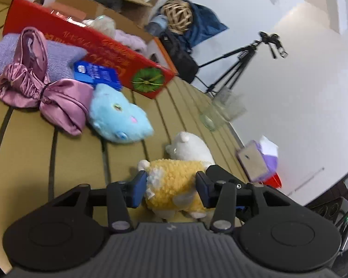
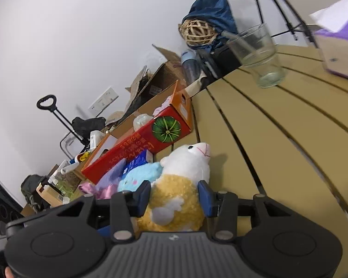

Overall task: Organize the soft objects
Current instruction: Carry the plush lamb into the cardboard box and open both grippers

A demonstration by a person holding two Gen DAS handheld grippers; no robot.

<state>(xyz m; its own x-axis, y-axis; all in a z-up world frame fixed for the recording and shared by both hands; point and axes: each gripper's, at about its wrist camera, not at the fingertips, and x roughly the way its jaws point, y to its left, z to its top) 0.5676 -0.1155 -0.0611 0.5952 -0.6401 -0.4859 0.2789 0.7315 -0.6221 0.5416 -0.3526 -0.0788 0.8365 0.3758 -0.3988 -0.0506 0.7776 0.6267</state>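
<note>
Both hand-held tools look alike from where I stand. The left gripper [image 1: 171, 191] has a ribbed dark-grey housing with a small pale logo at its middle, flanked by two round black discs. Black link arms run forward from silver rivets to two fingers faced with blue pads [image 1: 138, 191]; a small screw sits on the right-hand link. The right gripper [image 2: 175, 198] shows the same ribbed grey body, black discs, silver rivets and blue pads [image 2: 144, 198]. A fingertip peeks in at the lower left corner of its view.
</note>
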